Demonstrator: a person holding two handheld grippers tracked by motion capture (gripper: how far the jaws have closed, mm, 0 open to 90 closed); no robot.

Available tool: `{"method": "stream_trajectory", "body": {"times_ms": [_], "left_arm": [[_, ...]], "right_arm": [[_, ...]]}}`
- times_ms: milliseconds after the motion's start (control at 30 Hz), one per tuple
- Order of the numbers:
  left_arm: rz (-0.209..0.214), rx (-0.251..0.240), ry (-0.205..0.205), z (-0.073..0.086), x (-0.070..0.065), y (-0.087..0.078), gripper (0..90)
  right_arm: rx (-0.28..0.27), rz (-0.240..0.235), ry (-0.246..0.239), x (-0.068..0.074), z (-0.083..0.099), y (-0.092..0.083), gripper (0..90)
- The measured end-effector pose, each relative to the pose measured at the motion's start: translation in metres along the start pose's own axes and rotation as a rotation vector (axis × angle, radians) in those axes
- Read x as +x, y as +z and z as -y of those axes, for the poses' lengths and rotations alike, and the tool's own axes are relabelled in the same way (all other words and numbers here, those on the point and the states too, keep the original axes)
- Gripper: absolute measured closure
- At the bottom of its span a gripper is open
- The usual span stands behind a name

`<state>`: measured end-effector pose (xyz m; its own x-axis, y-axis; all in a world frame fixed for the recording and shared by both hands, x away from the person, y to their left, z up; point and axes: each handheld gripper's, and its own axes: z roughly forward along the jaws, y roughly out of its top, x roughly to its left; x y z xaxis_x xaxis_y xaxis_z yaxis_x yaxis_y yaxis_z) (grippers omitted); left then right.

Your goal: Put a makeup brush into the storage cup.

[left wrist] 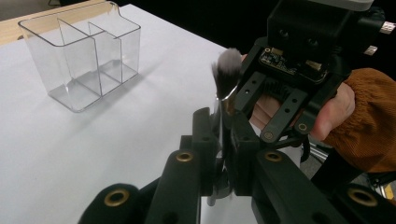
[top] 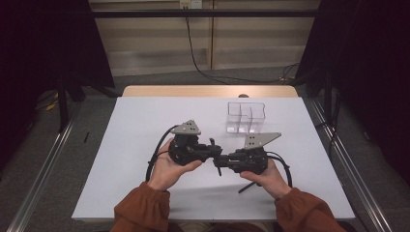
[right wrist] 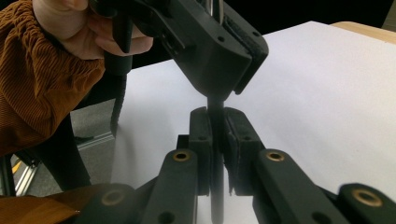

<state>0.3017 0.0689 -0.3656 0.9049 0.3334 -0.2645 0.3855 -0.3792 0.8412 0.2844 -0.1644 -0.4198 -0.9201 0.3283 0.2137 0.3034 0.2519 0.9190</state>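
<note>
I had the brush (left wrist: pixel 225 100), light, stiff and slim, pinched mid-table between both grippers, left (left wrist: pixel 219 140) on its ferrule, right (right wrist: pixel 217 140) clamped on the slick handle.

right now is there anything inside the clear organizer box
Nothing: the clear organizer box stands empty, its compartments bare through the walls. The brush is outside it, clamped in the left claw.

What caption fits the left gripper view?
Left gripper clamps a makeup brush upright beside a clear divided organizer on the white table.
</note>
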Motion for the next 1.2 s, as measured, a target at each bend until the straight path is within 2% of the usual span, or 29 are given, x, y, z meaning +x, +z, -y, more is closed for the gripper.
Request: {"method": "stream_trajectory", "body": {"times_ms": [133, 267, 467, 667, 800, 1067, 1200], "left_arm": [[-0.003, 0.003, 0.002, 0.0005, 0.0006, 0.0007, 83.8], [0.0, -0.025, -0.004, 0.0022, 0.0018, 0.002, 83.6], [-0.005, -0.036, 0.01, 0.0028, 0.0016, 0.0021, 82.5], [-0.005, -0.042, 0.005, 0.0049, 0.003, 0.002, 77.8], [-0.008, -0.056, -0.001, 0.0055, 0.0034, 0.0015, 70.9], [-0.048, -0.107, -0.011, 0.0076, 0.0041, -0.0038, 55.0], [-0.075, -0.094, -0.002, 0.0099, 0.004, -0.007, 44.4]], "right_arm": [[0.005, 0.0, -0.007, 0.0007, 0.0001, 0.0003, 83.6], [0.004, 0.011, -0.013, 0.0004, -0.0003, -0.0003, 83.9], [0.004, 0.013, -0.017, 0.0, -0.0004, -0.0015, 84.0], [0.0, 0.023, -0.019, -0.0002, -0.0006, -0.0026, 84.1], [-0.002, 0.03, -0.015, -0.0012, -0.0007, -0.0037, 84.1], [-0.006, 0.049, -0.01, -0.0034, -0.0008, -0.007, 84.1], [-0.012, 0.061, -0.005, -0.0048, -0.0007, -0.0095, 84.1]]}}
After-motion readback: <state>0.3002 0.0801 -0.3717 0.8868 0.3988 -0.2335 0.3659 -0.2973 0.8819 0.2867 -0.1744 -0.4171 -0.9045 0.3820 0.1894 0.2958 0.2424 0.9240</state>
